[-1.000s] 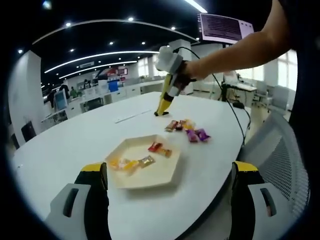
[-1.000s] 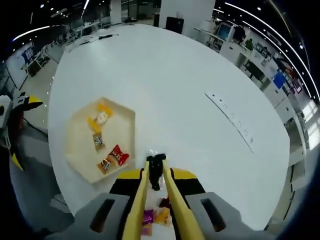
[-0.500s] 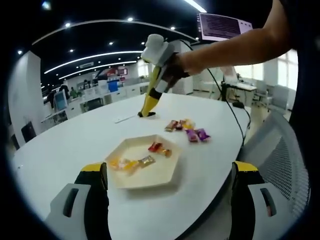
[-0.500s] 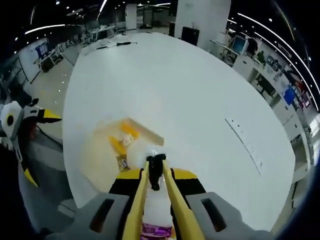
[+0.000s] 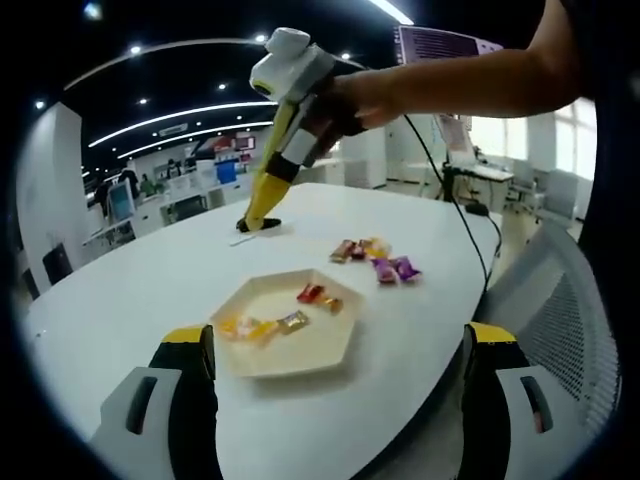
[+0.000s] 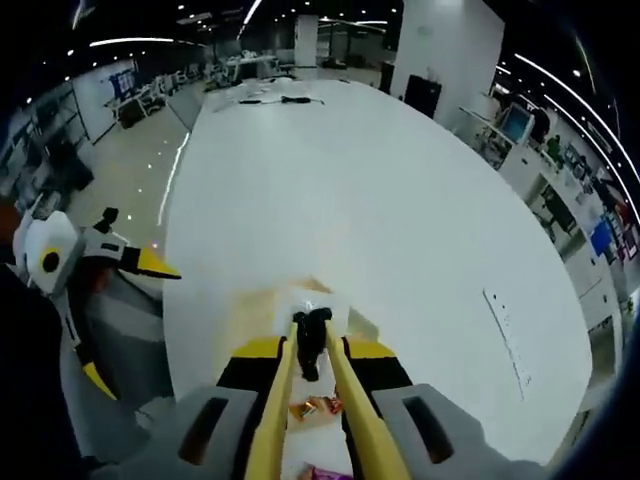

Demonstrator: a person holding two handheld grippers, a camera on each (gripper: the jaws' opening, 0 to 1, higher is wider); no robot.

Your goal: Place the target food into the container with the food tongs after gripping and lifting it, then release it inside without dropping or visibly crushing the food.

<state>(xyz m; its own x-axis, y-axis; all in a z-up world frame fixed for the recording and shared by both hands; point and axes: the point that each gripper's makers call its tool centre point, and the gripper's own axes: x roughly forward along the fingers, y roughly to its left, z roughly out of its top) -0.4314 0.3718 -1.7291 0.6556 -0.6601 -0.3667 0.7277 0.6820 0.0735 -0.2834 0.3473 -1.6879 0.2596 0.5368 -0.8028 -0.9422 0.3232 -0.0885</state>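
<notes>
White bench point(image 5: 130, 290): carries all items. Right tool point(image 5: 258, 224): held aloft in a raised hand point(image 5: 335, 100), tongs point(image 6: 310, 345) closed on a small dark piece beyond the tray. Left tool point(image 5: 335, 350): jaws wide. Hexagonal tray point(image 5: 340, 335): five wrapped candies point(image 5: 312, 294). Loose candies point(image 5: 375, 258): five, just beyond tray.

The big white table point(image 5: 130, 290) looked smooth and a bit shiny. The candies point(image 5: 375, 260) had shiny crinkly wrappers. The pale six-sided tray point(image 5: 330, 345) looked matt. The yellow tongs point(image 6: 310, 400) looked like smooth plastic.
</notes>
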